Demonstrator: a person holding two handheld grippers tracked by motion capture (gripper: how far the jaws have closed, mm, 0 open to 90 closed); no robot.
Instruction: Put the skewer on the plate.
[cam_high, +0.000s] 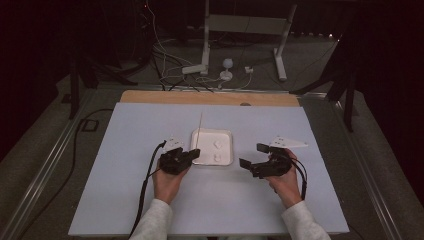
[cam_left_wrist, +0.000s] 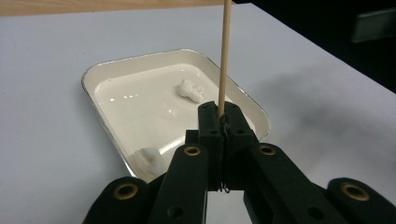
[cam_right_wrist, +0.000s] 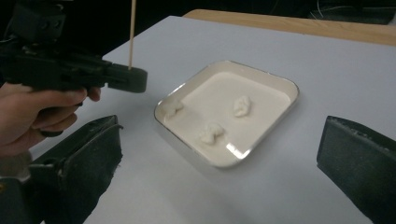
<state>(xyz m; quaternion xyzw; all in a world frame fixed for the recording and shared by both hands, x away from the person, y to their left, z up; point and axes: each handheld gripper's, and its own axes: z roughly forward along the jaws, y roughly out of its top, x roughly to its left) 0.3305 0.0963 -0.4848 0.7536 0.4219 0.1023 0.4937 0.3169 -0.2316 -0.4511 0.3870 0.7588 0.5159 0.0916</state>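
**A:** Where do you stand? Your left gripper has its jaws pinched tight on the wooden skewer, which rises upright from the tips, right at the near-left edge of the white tray.

**B:** And your right gripper gapes wide and holds nothing, just right of that tray.

**A:** Three white lumps lie in the tray, ahead of both grippers.

**B:** So the skewering looks not yet begun. Next, you probably pick a lump with the right and bring it to the skewer's tip.
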